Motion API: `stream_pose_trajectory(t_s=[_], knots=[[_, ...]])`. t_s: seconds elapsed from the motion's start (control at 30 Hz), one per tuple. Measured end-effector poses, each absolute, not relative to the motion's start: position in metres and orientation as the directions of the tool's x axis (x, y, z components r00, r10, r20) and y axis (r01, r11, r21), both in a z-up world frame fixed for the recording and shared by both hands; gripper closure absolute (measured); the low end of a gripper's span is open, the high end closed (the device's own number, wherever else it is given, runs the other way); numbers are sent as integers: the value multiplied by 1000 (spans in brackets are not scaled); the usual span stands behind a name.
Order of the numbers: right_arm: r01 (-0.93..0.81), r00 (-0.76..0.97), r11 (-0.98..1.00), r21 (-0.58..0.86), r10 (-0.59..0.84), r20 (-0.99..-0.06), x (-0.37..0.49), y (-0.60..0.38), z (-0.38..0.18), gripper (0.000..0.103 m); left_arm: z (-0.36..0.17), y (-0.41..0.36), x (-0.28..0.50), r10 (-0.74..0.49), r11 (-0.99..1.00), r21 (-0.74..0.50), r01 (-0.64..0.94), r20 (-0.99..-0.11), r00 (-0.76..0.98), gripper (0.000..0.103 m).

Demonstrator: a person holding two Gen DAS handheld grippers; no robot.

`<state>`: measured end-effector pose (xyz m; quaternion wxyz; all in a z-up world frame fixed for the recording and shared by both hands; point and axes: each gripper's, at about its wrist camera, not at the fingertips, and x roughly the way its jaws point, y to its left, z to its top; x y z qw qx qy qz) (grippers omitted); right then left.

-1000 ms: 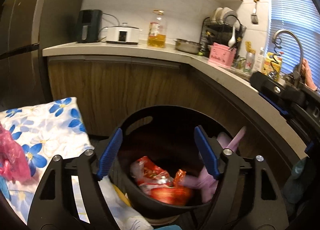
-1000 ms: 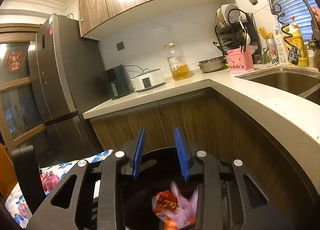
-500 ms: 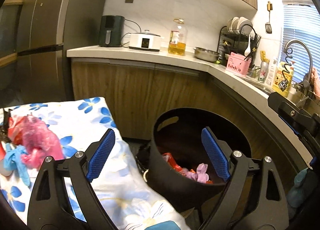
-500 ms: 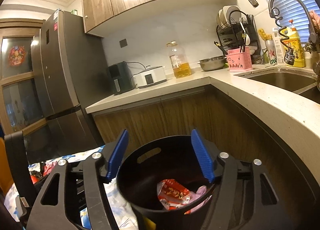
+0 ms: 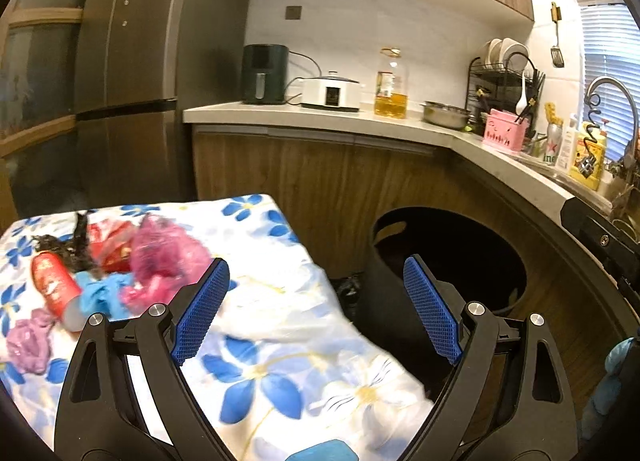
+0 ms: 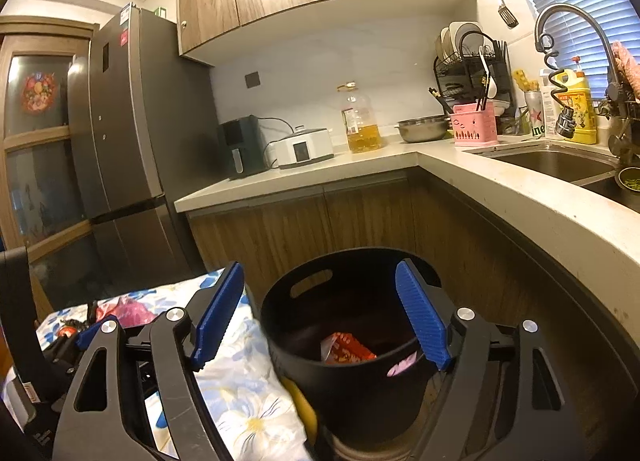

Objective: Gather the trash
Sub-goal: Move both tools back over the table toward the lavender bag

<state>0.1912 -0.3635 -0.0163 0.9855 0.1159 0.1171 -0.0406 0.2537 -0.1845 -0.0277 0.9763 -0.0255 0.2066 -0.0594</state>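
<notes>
A black round bin (image 6: 352, 365) stands on the floor by the counter; a red wrapper (image 6: 346, 348) and a bit of pink plastic lie inside. It also shows in the left wrist view (image 5: 452, 261). On the flowered cloth (image 5: 280, 361) lie a pink plastic bag (image 5: 164, 261), a red bottle (image 5: 52, 285), a blue glove (image 5: 104, 297), a purple wad (image 5: 26, 341) and a red wrapper (image 5: 112, 245). My left gripper (image 5: 316, 313) is open and empty above the cloth's right edge. My right gripper (image 6: 320, 321) is open and empty over the bin's near rim.
A curved counter (image 6: 520, 197) with a sink (image 6: 552, 165) runs along the right. Wood cabinets (image 5: 320, 173) stand behind the bin. A grey fridge (image 6: 132, 157) is at the left. Appliances, an oil bottle (image 5: 390, 89) and a dish rack sit on the counter.
My left gripper has swung left and back from over the bin to the cloth, bringing the trash pile into view. My right gripper has opened wide, dropped the pink plastic and drawn back.
</notes>
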Motion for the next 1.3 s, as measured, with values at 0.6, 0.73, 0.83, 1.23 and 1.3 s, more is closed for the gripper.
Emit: stream_pose_trajectory(t_s=[0.6,0.73,0.83,1.23,1.3], knots=[[28,969,980,196,22,-248,143,-288,-25,27,-32,-104,180,-4,998,-64,-23,-396,918,16],[-6,967,982,187,53,-247,139,-268,-27,27,-33,-84,168,27,996,-69,-59,-393,919,16],[-30,968,984,173,73,-242,137,-255,-26,27,-34,-71,162,48,994,-75,-84,-390,919,16],[-118,957,980,162,156,-245,140,-216,-34,27,-45,-19,144,163,974,-83,-213,-399,902,16],[-137,952,977,165,176,-250,143,-209,-38,27,-48,-8,142,189,968,-79,-239,-401,896,16]])
